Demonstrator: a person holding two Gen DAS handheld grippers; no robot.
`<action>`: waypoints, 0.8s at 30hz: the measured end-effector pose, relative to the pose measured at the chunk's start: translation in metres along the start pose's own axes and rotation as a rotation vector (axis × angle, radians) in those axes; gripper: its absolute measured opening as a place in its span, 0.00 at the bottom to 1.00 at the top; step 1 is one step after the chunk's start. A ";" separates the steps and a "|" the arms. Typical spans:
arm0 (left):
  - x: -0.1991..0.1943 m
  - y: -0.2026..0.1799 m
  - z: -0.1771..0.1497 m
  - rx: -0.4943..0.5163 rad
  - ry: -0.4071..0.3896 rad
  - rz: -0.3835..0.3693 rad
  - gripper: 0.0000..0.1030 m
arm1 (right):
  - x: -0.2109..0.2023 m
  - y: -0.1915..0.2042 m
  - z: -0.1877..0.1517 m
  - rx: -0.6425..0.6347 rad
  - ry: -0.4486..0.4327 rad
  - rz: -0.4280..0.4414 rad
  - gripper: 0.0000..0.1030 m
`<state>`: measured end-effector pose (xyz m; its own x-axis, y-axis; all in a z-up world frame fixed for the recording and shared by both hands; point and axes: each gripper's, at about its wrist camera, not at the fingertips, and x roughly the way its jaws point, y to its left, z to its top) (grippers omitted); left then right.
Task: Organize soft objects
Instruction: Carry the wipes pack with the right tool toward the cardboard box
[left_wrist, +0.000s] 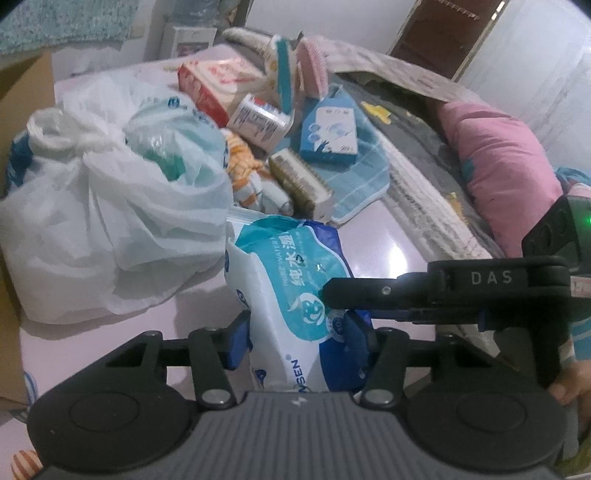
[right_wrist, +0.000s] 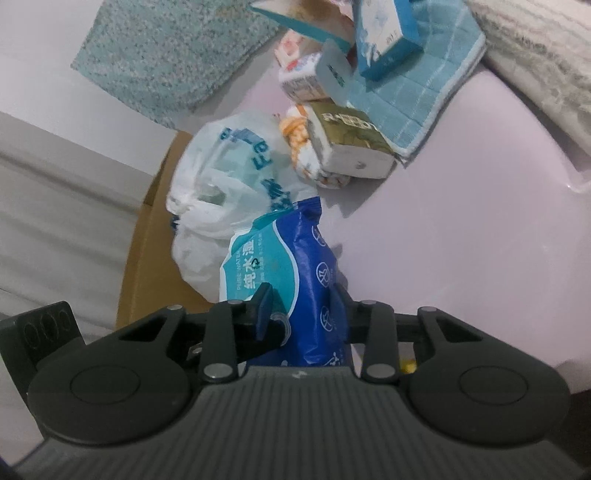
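Pale pink tabletop (right_wrist: 461, 229). Both grippers part-closed on wet-wipes pack (left_wrist: 295, 288): left gripper (left_wrist: 301, 332), right gripper (right_wrist: 301, 306), pads pressing sides. White plastic bag (left_wrist: 110, 206) close behind; tissue packs (left_wrist: 299, 181), blue cloth (left_wrist: 365, 173) beyond.

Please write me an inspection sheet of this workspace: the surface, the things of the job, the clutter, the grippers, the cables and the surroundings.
Surface: glossy pale pink top, bare at the right in the right wrist view.
Job's things: blue wet wipes pack, standing between both grippers; white plastic bag, knotted and full, next to it.
Clutter: blue checked cloth under a blue box; gold tissue pack; red and white box.
Grippers: left gripper has its pads against the pack's sides; right gripper clamps the same pack.
Cables: nothing seen.
Surroundings: cardboard box beside the bag; pink pillow; speckled teal mat.
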<state>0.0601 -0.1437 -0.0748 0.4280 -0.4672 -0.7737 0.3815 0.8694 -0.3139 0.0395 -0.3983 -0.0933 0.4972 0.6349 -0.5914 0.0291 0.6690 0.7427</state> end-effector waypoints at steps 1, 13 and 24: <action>-0.006 -0.002 0.000 0.005 -0.012 -0.001 0.53 | -0.004 0.005 -0.002 -0.008 -0.013 0.003 0.32; -0.120 0.007 0.015 -0.007 -0.238 0.054 0.51 | -0.032 0.109 0.005 -0.181 -0.101 0.118 0.32; -0.206 0.125 0.070 -0.189 -0.319 0.198 0.51 | 0.076 0.257 0.053 -0.334 0.026 0.266 0.32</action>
<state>0.0765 0.0502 0.0839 0.7215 -0.2887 -0.6294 0.1225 0.9478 -0.2944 0.1309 -0.1992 0.0694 0.4270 0.8090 -0.4040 -0.3818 0.5663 0.7305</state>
